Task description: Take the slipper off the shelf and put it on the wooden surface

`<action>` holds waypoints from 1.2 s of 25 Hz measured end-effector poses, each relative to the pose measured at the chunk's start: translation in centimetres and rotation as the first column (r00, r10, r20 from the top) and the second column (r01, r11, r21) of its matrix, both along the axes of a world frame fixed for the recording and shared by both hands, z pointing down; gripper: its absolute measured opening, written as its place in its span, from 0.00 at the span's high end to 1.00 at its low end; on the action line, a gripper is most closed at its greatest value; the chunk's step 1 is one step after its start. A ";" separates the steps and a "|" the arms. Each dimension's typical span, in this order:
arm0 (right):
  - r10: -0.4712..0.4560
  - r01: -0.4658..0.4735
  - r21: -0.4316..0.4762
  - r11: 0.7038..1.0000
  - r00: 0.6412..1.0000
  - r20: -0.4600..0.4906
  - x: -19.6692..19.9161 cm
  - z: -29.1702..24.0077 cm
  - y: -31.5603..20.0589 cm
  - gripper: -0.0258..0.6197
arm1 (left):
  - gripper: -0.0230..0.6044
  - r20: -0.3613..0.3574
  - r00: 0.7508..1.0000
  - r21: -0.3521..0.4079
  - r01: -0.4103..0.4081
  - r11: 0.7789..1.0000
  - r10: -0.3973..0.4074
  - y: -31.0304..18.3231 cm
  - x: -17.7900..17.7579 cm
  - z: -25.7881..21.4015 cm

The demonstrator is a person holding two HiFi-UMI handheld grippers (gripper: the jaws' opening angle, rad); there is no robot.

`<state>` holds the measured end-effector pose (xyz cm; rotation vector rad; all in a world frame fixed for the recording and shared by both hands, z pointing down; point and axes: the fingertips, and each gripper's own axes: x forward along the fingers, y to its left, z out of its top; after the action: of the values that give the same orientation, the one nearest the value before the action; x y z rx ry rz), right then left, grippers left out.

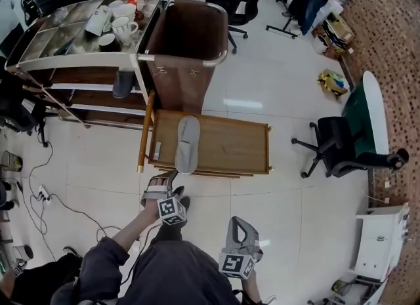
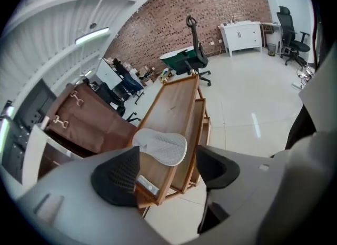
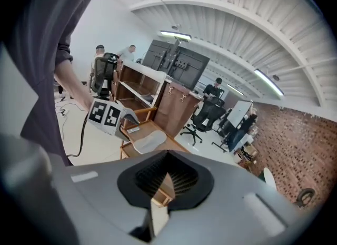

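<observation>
The grey slipper lies flat on the low wooden surface, toe towards the shelf. My left gripper hovers just in front of the slipper's heel, jaws open and empty. In the left gripper view the slipper rests on the wooden surface beyond the spread jaws of the left gripper, touching neither pad. My right gripper is held back near my body, shut with nothing in it. The right gripper view shows the right gripper with its pads together, and beyond them the slipper.
A tall brown bin stands behind the wooden surface, next to the shelf. Mugs crowd the shelf's top and a dark shoe sits lower down. An office chair stands to the right. Cables trail over the floor at left.
</observation>
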<state>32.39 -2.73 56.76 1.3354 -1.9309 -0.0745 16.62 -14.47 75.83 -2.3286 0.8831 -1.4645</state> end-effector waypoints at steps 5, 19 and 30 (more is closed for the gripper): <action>-0.125 0.124 0.028 0.992 0.992 0.033 -1.8 0.3 3.1 0.96 | 0.53 -0.089 0.994 0.063 0.074 0.995 -0.068 7.8 -0.2 -6.4; -0.225 0.224 0.047 0.973 0.974 0.007 -1.9 3.3 22.1 0.96 | 0.94 -0.364 0.927 0.181 0.161 0.970 -0.086 33.7 3.6 -14.8; -0.261 0.262 0.074 0.962 0.965 -0.019 -3.4 1.8 23.7 0.96 | 0.94 -0.373 0.921 0.152 0.180 0.972 -0.113 36.1 3.2 -17.0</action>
<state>29.03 21.01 58.54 1.1174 -2.1057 -0.2856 19.84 21.61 58.81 -2.4747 1.2551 -0.9590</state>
